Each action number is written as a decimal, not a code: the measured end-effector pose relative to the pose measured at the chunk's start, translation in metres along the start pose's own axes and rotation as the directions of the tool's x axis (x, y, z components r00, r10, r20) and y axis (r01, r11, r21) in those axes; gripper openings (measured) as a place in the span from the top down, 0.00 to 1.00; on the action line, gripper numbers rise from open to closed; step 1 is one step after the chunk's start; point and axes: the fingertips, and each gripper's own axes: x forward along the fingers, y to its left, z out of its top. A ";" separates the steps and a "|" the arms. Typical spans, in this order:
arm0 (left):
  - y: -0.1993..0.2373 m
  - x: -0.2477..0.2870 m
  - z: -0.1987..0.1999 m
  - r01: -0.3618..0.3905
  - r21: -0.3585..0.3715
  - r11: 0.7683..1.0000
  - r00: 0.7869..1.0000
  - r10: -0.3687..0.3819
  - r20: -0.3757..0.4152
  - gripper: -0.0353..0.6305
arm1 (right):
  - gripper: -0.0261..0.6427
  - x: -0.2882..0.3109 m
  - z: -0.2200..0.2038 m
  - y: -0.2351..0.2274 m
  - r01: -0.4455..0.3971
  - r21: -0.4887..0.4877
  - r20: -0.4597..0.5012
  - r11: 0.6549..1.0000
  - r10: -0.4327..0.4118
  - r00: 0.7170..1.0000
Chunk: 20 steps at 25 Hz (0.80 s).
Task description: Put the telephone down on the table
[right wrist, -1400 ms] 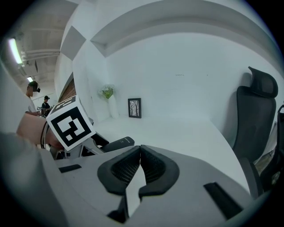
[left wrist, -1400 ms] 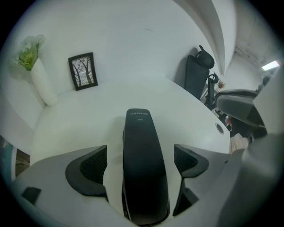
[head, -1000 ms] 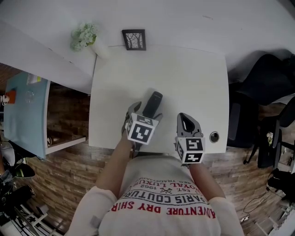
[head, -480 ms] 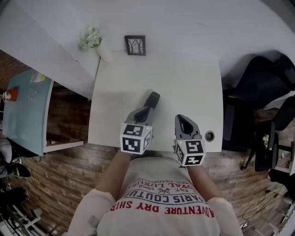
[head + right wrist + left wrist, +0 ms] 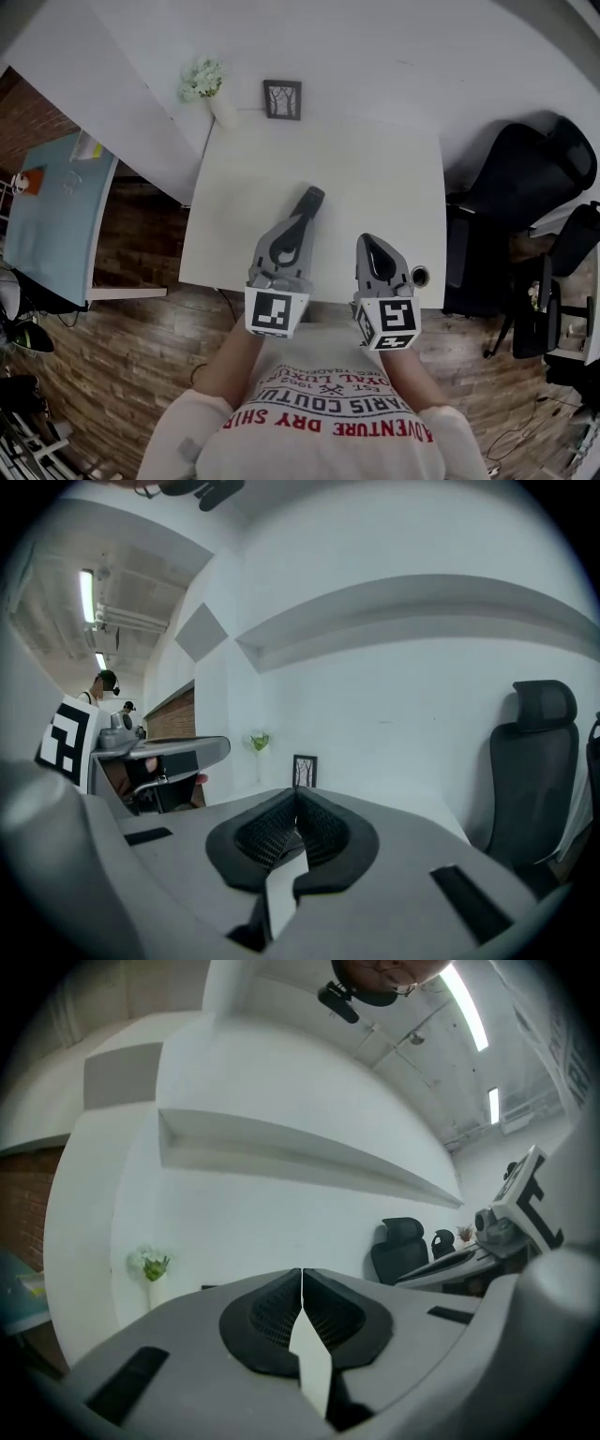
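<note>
The telephone point(image 5: 309, 200), a dark handset, lies flat on the white table point(image 5: 375, 169) near its middle. My left gripper point(image 5: 294, 225) hangs just in front of the handset's near end and covers that end. Its jaws are shut with nothing between them. In the left gripper view the left gripper point(image 5: 302, 1283) points up at the wall and the telephone is out of sight. My right gripper point(image 5: 374, 243) is over the table's front edge, to the right of the handset, shut and empty. The right gripper view shows those pads point(image 5: 317, 829) pressed together.
A vase of flowers point(image 5: 208, 84) and a small picture frame point(image 5: 282, 98) stand at the table's far edge. A round cable hole point(image 5: 419, 276) sits near the front right corner. A black office chair point(image 5: 511, 178) is to the right, a blue table point(image 5: 56, 216) to the left.
My left gripper stood open around the telephone. It has since let go, shut, and drawn back toward the person, tilting upward. The telephone stays on the table. The right gripper hardly moved.
</note>
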 end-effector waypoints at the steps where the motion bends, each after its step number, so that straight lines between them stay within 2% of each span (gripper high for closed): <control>1: -0.003 -0.004 0.002 0.003 0.013 1.000 1.000 -0.003 0.007 0.91 | 0.92 -0.004 0.003 0.002 -0.002 -0.005 0.015 1.000 0.002 1.000; 6: -0.018 -0.019 0.004 0.043 0.075 0.996 0.999 -0.044 0.004 0.91 | 0.92 -0.021 0.011 0.013 -0.017 -0.030 0.055 0.999 0.019 0.998; 14: -0.018 -0.038 0.009 0.028 0.056 0.998 1.000 -0.028 0.011 0.91 | 0.92 -0.036 0.010 0.032 -0.039 -0.053 0.062 0.998 0.042 0.997; 20: -0.022 -0.042 0.011 0.043 0.115 0.992 0.999 -0.046 0.021 0.91 | 0.92 -0.037 0.010 0.037 -0.050 -0.062 0.059 0.997 0.054 0.997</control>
